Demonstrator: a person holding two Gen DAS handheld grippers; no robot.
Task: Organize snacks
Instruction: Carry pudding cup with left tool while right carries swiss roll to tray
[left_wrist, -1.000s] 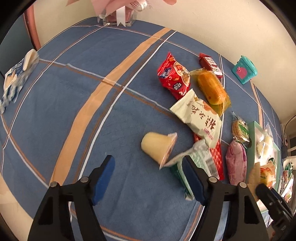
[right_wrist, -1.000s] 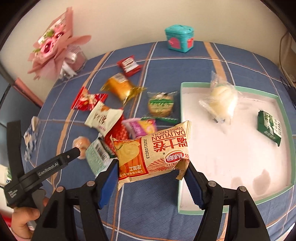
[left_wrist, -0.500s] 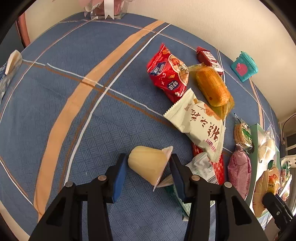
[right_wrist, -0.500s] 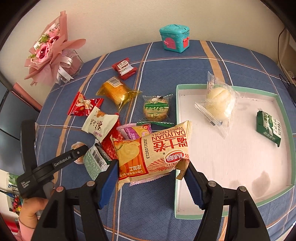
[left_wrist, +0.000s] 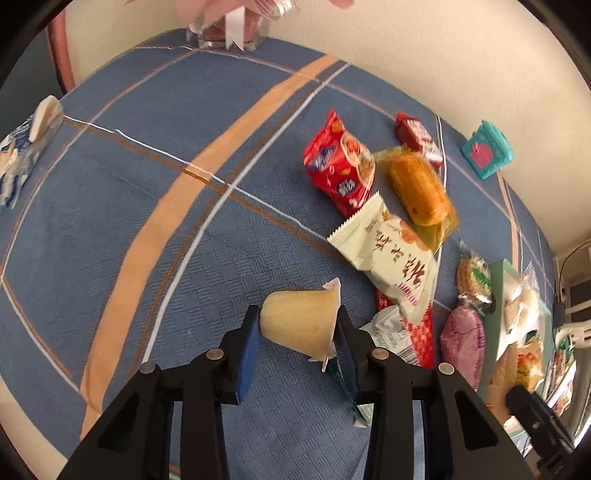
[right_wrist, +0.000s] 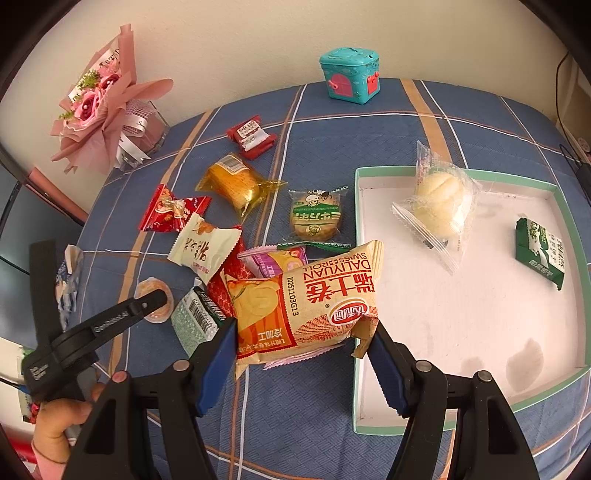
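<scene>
Blue plaid cloth (left_wrist: 110, 192) covers our table. Left of the tray (right_wrist: 461, 421), our left gripper (left_wrist: 297, 334) has just clamped its jaws on the jelly cup (left_wrist: 301, 325); our right gripper (right_wrist: 304, 341) grips the Swiss roll packet (right_wrist: 306, 295) at the tray's near-left edge. We should lift the cup straight, squeezing gently.

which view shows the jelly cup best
The left wrist view: the jelly cup lies on its side, clamped in the left claw. In the right wrist view only its foil lid shows, partly behind that claw.
</scene>
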